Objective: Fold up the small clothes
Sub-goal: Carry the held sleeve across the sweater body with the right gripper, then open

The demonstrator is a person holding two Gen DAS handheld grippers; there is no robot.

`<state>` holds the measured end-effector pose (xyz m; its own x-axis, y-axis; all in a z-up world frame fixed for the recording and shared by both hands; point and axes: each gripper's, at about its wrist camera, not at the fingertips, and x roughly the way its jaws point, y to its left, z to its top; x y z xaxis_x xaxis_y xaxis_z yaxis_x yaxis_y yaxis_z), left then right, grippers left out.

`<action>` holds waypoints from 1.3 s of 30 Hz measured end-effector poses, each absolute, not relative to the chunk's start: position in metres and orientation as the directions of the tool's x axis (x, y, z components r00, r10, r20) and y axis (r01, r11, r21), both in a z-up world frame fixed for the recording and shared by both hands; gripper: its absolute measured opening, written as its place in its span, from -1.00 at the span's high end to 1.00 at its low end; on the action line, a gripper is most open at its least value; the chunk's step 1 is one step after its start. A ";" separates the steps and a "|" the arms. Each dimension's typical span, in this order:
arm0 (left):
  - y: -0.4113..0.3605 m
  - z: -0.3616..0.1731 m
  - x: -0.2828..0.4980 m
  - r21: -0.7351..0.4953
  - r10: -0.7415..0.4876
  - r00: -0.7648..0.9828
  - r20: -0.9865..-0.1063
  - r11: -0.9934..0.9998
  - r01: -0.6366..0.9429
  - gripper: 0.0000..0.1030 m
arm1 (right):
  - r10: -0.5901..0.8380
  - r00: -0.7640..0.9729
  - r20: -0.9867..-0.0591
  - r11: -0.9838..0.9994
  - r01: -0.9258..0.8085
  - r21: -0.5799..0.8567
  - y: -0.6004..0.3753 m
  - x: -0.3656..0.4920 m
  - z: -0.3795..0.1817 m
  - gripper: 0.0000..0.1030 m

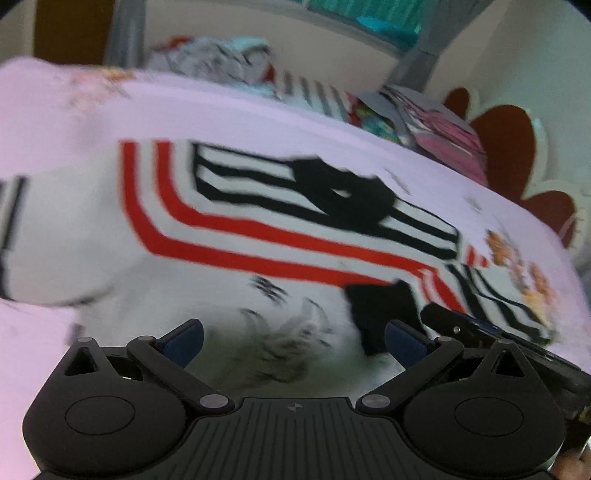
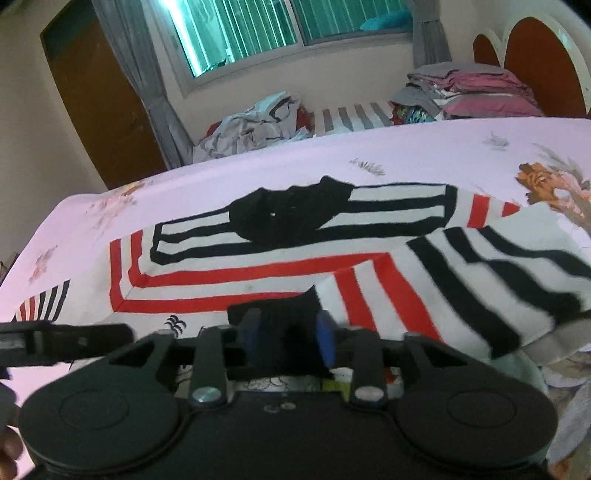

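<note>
While the white knit garment with red and black stripes (image 2: 258,266) lies crosswise on the bed (image 2: 369,147), my right gripper (image 2: 288,343), jaws narrowly parted around its black cuff (image 2: 280,306), sits nearer than my wide-open, empty left gripper (image 1: 293,338).

A striped shirt (image 2: 258,266) lies spread on the floral-sheeted bed (image 2: 332,155).

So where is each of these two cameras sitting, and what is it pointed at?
Left wrist: sits on the left gripper, looking down its wide-open blue-padded fingers at the striped shirt on the bed; the right gripper's finger pokes in from the right.
Right wrist: sits on the right gripper, jaws partly open, black shirt fabric between them; it faces over the shirt towards the window and door. A fingertip shows bottom left.
Shared: the shirt, the bed, the clothes pile.
</note>
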<state>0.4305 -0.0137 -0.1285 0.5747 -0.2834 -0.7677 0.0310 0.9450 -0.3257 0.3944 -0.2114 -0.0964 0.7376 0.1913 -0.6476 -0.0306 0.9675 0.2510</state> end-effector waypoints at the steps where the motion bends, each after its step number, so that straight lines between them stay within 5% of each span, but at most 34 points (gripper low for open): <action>1: -0.020 -0.132 0.433 -0.347 -0.313 0.560 -0.767 0.936 0.048 -1.00 | 0.178 0.745 -0.643 0.970 -0.025 0.240 -0.215 0.389 -0.093 0.11; 8: -0.067 -0.157 0.456 -0.426 -0.420 0.504 -0.754 0.898 0.110 -0.98 | 0.005 0.762 -0.648 0.985 0.108 0.134 -0.265 0.338 -0.090 -0.15; 9: -0.072 -0.160 0.459 -0.426 -0.422 0.505 -0.753 0.897 0.115 -0.88 | -0.016 0.757 -0.653 0.984 0.128 0.125 -0.272 0.333 -0.092 -0.15; 11: -0.078 -0.167 0.466 -0.450 -0.454 0.491 -0.744 0.883 0.134 -0.09 | -0.052 0.744 -0.666 0.977 0.177 0.121 -0.286 0.326 -0.098 -0.15; 18: -0.090 -0.172 0.471 -0.476 -0.475 0.502 -0.722 0.869 0.137 0.06 | -0.118 0.711 -0.693 0.957 0.267 0.111 -0.312 0.320 -0.117 -0.15; 19: -0.090 -0.173 0.471 -0.476 -0.478 0.500 -0.722 0.868 0.142 0.58 | -0.121 0.707 -0.697 0.957 0.269 0.107 -0.313 0.322 -0.119 -0.15; 20: -0.090 -0.174 0.472 -0.483 -0.489 0.492 -0.720 0.863 0.150 0.85 | -0.121 0.704 -0.700 0.957 0.270 0.106 -0.314 0.324 -0.121 -0.16; 30: -0.049 -0.131 0.471 -0.516 -0.480 0.640 -0.600 0.844 0.149 0.85 | -0.105 0.678 -0.727 0.946 0.292 0.137 -0.318 0.349 -0.136 -0.18; 34: -0.012 -0.118 0.471 -0.483 -0.415 0.697 -0.585 0.868 0.112 0.86 | -0.074 0.685 -0.725 0.955 0.258 0.146 -0.308 0.359 -0.133 0.12; 39: 0.033 -0.145 0.472 -0.417 -0.301 0.681 -0.667 0.909 -0.007 0.86 | -0.107 0.677 -0.728 0.964 0.250 0.092 -0.302 0.364 -0.133 0.35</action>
<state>0.4718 0.0326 -0.1445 0.6810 -0.3011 -0.6675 -0.0074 0.9087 -0.4174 0.3642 -0.3016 -0.1334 0.6771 -0.1066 -0.7282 0.2503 0.9638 0.0915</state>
